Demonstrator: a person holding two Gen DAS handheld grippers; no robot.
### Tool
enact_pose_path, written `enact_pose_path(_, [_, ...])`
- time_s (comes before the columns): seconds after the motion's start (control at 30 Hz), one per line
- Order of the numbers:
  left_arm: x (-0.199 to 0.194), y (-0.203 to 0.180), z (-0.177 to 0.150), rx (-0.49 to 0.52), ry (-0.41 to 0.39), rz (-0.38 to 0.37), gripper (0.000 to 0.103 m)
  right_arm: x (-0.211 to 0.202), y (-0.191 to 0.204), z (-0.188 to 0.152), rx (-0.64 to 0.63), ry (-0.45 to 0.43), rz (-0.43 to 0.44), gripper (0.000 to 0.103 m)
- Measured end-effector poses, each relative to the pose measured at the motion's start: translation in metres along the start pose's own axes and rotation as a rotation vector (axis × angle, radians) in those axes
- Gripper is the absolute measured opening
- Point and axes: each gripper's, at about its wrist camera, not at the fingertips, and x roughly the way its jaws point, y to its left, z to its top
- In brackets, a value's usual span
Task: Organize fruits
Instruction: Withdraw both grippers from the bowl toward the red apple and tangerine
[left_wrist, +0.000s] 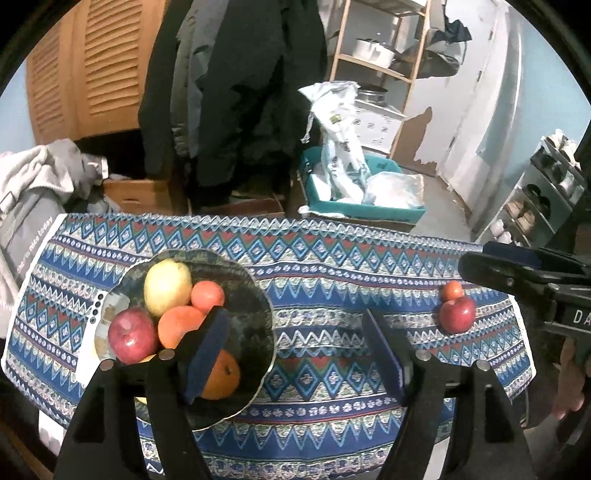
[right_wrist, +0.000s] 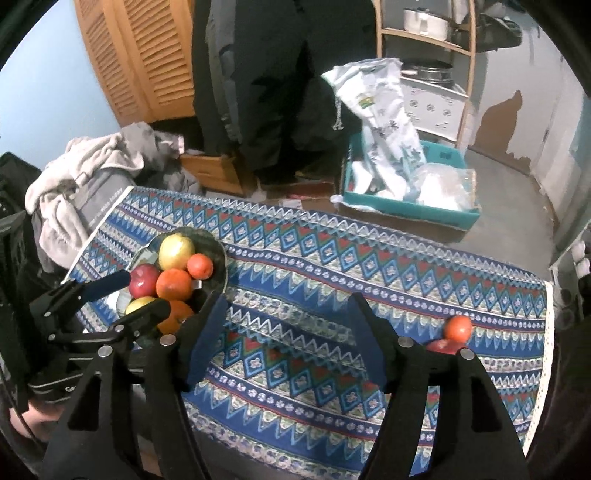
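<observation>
A dark scalloped plate (left_wrist: 255, 317) on the patterned tablecloth holds a yellow fruit (left_wrist: 167, 286), a red apple (left_wrist: 131, 336), oranges (left_wrist: 179, 325) and a small red-orange fruit (left_wrist: 207, 295); the plate also shows in the right wrist view (right_wrist: 218, 258). A red apple (left_wrist: 457, 314) and a small orange fruit (left_wrist: 452, 290) lie on the cloth at the right. My left gripper (left_wrist: 295, 354) is open and empty, its left finger over the plate's front orange (left_wrist: 223, 376). My right gripper (right_wrist: 288, 339) is open and empty above the cloth, left of the small orange fruit (right_wrist: 458, 328).
The tablecloth (left_wrist: 325, 266) covers a small table. Beyond its far edge are a teal box (left_wrist: 362, 210) with white bags, cardboard boxes (left_wrist: 140, 194), hanging dark coats, a wooden shelf (left_wrist: 380, 55), and a pile of grey clothes (left_wrist: 40, 173) at the left.
</observation>
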Motion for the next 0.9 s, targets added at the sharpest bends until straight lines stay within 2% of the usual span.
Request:
enact_pose_path(0.5, [0.002, -0.041, 0.009, 0.062, -0.003, -0.027, 0.080, -0.016, -0.060, -0.019, 0.060, -0.009, -0.081, 0.074])
enact_pose_path(0.77, [0.014, -0.065, 0.013, 0.089, 0.020, -0.054, 0.081, -0.021, -0.107, -0.032, 0.119, 0.004, -0.133, 0.078])
enact_pose_path(0.9, [0.024, -0.078, 0.014, 0.114, 0.029, -0.055, 0.086, -0.014, -0.128, -0.040, 0.152, 0.025, -0.154, 0.079])
